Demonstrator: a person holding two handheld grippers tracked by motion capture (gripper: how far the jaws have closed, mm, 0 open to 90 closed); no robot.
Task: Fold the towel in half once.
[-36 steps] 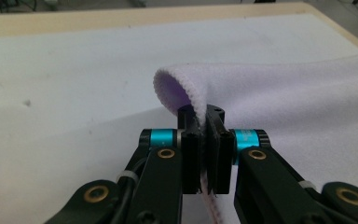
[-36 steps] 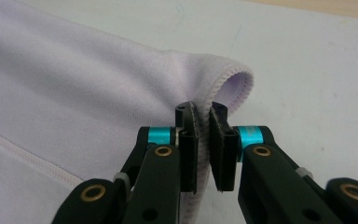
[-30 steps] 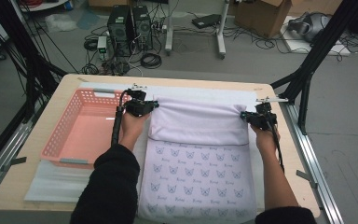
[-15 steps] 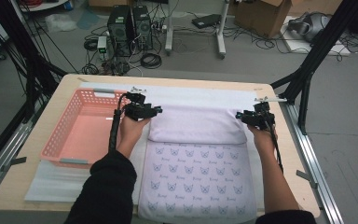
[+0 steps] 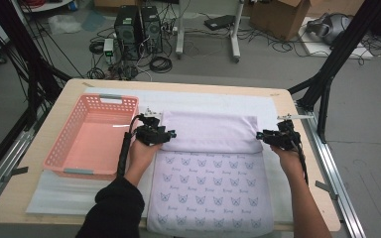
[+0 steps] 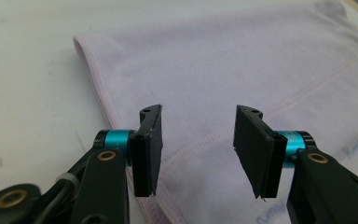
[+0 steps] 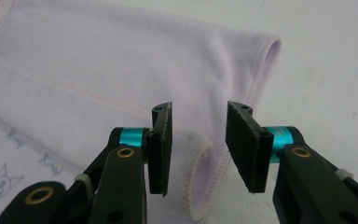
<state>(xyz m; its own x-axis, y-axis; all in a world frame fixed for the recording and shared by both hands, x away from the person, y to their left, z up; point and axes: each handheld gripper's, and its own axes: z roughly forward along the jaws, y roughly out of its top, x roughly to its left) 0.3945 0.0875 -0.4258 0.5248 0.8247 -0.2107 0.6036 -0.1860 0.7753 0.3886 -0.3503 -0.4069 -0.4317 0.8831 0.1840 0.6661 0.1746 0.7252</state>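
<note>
Presently my left gripper [image 5: 169, 134] and right gripper [image 5: 261, 134], jaws just opened then narrowing slightly, stand apart and empty over the folded cloth's [image 5: 211, 173] fold corners, beside the pink basket [image 5: 65, 148]. Likely risk: released fold springs back if nudged.

A lab: black desktop computer towers [image 5: 138, 29] and tangled black cables [image 5: 158, 63] sit on the grey floor beyond a black metal frame [image 5: 335, 59].
</note>
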